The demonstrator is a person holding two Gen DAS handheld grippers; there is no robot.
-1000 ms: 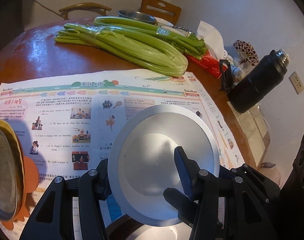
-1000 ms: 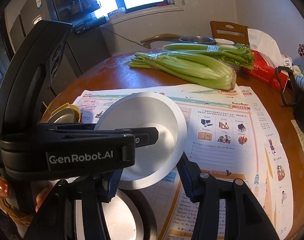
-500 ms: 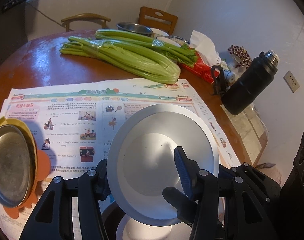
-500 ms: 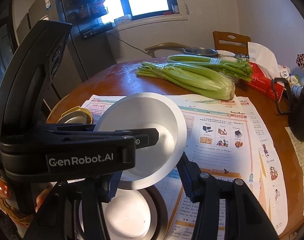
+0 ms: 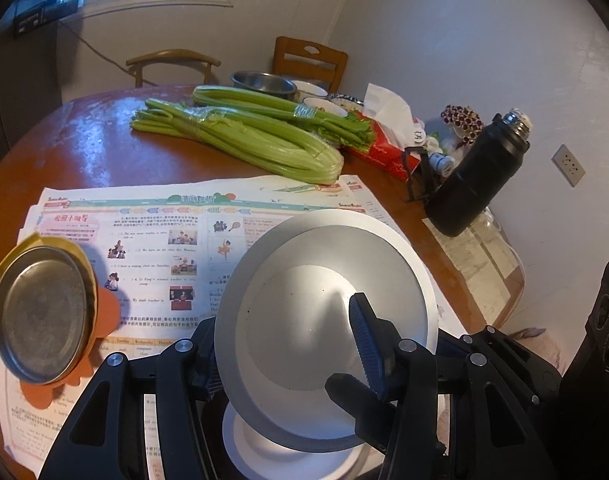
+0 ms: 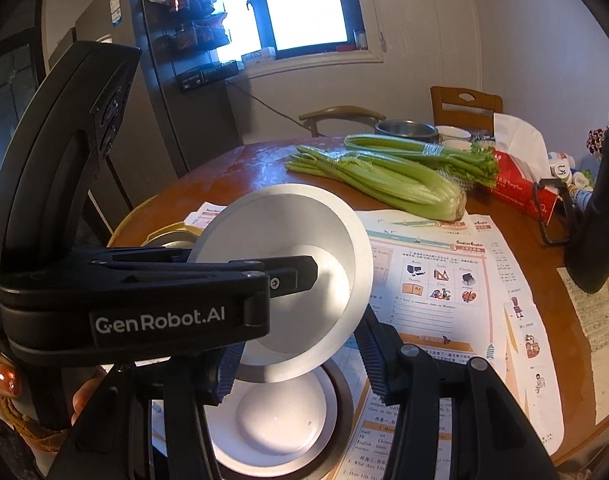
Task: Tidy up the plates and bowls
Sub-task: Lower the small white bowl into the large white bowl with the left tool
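My left gripper (image 5: pixel 288 344) is shut on the near rim of a white plate (image 5: pixel 304 280), tilted and held above the table. The same white plate (image 6: pixel 336 240) shows in the right wrist view, pinched by the left gripper (image 6: pixel 304 276). Under it a second white plate (image 6: pixel 272 412) lies inside a dark-rimmed dish on the newspaper; its edge also shows in the left wrist view (image 5: pixel 264 452). My right gripper (image 6: pixel 300 356) is open, its fingers either side of the lower plate, holding nothing. A metal plate (image 5: pixel 44 312) rests on yellow and orange plates at the left.
Newspaper sheets (image 5: pixel 152 232) cover the near part of the round wooden table (image 5: pixel 84 148). Celery bunches (image 5: pixel 244 136), a metal bowl (image 5: pixel 264 80), small bowls, a red tissue box (image 5: pixel 384 144) and a black flask (image 5: pixel 480 176) stand farther back. Chairs stand behind the table.
My left gripper has lifted the white plate higher and tilted it more upright. Both views have risen, and the lower white plate now shows more fully beneath.
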